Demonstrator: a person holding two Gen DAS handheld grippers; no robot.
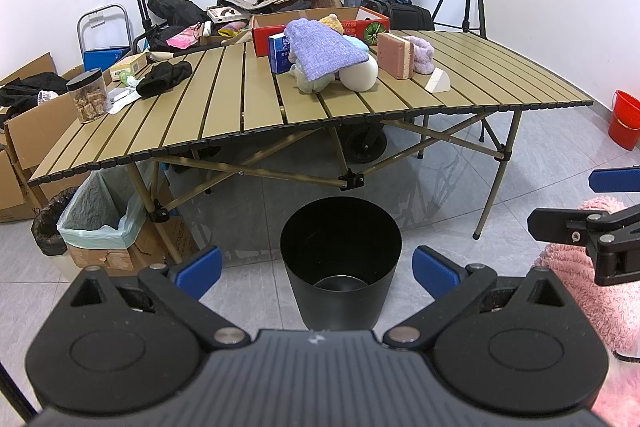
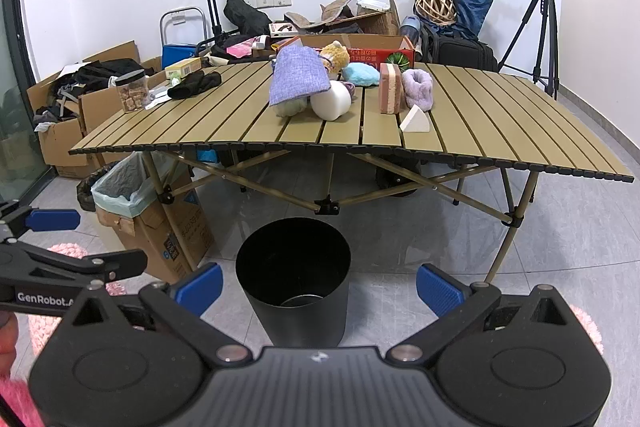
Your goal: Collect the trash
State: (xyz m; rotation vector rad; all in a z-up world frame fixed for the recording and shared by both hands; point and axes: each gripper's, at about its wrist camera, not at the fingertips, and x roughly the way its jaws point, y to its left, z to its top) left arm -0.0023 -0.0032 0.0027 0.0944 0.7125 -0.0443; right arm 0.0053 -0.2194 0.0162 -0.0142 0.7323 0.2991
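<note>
1. Two grippers, both mine: left gripper [image 1: 318, 267] and right gripper [image 2: 319, 285] each have blue pads spread wide, holding nothing.
2. Black bin [image 1: 341, 259] stands on the grey floor directly between the left pads; it sits the same way in the right wrist view [image 2: 294, 275].
3. "GenRobot.A…" reads in white on the left gripper's side in the right wrist view; the rest is cut off.
4. Folding slat table [image 1: 224, 107] stands beyond the bin, well apart, carrying a purple cloth [image 1: 324, 49], white rounded object [image 1: 359, 73], pink block [image 1: 394, 55] and jar [image 1: 89, 95].
5. Red carton [image 2: 380, 55] bears print too small to read.
6. Lined cardboard box [image 1: 100, 223] sits under the table's left end.
</note>
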